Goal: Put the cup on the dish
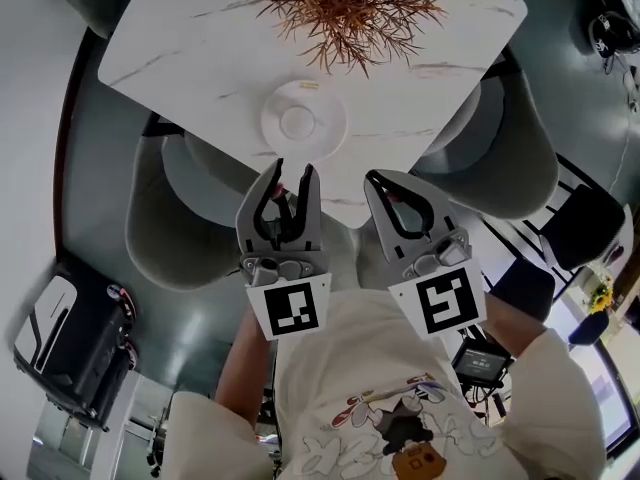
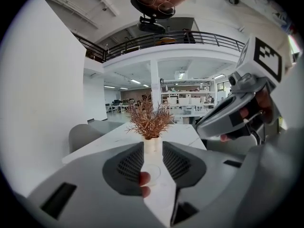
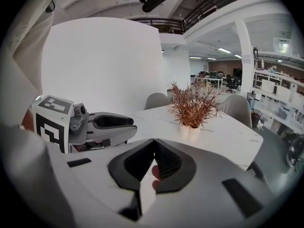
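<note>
Dish (image 1: 303, 121) close to table (image 1: 190, 38) edge

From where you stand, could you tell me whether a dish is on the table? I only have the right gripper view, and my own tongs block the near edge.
Observer: Yes. The head view shows a white dish on the marble table, between the dried plant and the near edge.
Operator: Thank you. Is a cup standing on it?
Observer: No, nothing stands on the dish, and I find no cup in any view.
Operator: And the other tongs, are they open?
Observer: Yes. The left gripper has its tongs apart with nothing between them, and the dish shows through the gap.
</note>
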Demonstrator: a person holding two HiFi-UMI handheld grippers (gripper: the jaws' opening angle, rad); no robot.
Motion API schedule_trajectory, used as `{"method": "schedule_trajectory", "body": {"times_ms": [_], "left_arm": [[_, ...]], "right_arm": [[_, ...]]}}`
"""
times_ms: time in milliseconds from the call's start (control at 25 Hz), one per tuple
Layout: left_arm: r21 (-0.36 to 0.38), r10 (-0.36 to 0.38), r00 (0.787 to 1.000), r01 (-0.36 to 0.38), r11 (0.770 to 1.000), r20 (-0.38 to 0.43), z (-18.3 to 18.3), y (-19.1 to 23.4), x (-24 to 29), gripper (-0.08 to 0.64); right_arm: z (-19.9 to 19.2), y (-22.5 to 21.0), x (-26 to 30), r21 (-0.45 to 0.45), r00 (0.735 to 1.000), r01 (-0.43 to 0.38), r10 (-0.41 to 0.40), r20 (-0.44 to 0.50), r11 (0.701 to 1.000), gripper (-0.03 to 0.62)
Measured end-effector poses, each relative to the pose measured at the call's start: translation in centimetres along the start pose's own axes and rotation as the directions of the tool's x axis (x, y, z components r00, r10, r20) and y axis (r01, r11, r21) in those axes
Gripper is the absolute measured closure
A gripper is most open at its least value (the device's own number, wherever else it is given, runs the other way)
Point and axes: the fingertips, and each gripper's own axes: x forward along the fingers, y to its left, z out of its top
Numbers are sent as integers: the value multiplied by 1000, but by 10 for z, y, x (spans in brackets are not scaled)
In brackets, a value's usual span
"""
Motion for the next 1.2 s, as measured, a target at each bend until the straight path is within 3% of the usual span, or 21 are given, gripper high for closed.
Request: {"method": "schedule_trajectory", "body": {"times_ms": [160,240,720,800,960,1200], "left_arm": [[8,12,1000,-12,1000,-8,8,-1,-16,482],[5,32,999,-32,999,2,14,1,-23,548],[27,-25,1000,25,999,-8,52,-13,-58,554],[-11,-16,1000,16,1000,3,58,-13,-62,554],[-207,35,999,-29,978,24,65,-8,-67,554],[-215,35,998,-24,976,45,85,-7,-77,554]], "right_arm": [[6,4,-13,-7,1000,4,-4,11,1000,586],[10,5,-18,-11,1000,9,-9,19,1000,586],[22,13,-55,-8,998,32,-31,52,999,588],[25,15,-60,-4,998,31,-31,55,1000,588],[34,19,-70,2,996,39,-39,77,999,587],[51,22,-85,10,992,57,-58,115,998,588]]}}
